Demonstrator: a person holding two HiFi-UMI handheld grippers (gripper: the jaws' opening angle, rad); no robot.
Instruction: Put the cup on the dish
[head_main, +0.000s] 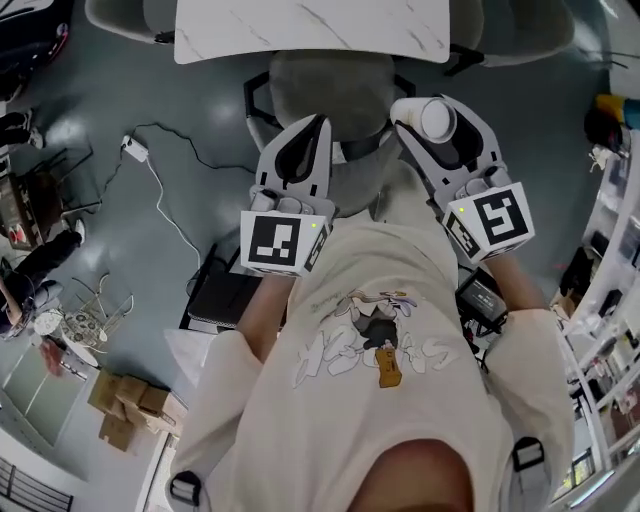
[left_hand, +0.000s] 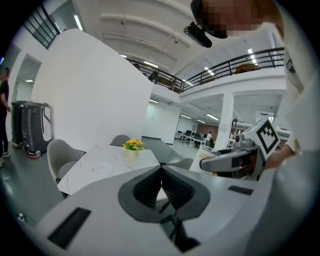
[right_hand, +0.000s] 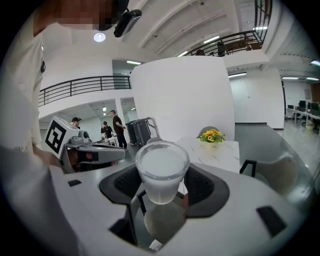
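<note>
Gripping a translucent plastic cup (right_hand: 162, 170) about its middle, the right gripper (right_hand: 162, 186) has its ribbed pads pressed to either side of the cup. The cup's long axis runs upright, across the line of the jaws, and its open rim is uppermost. The cup is thus in the air, close before the person's chest and on no surface. The left gripper (left_hand: 161, 174) rides just beside it at about the same height, its jaws drawn together on nothing. The coming move turns on what lies straight ahead. Past a grey chair (head_main: 330, 90) stands the marble-topped table (left_hand: 82, 176), well apart from both grippers. On it, a faint pale disc that is probably the dish (left_hand: 102, 168) sits near a small pot of yellow flowers (left_hand: 133, 145), though the wide-angle view leaves its outline soft. Judged from here, the cup must be carried forward by the right hand and set down upright, with the left free.
</note>
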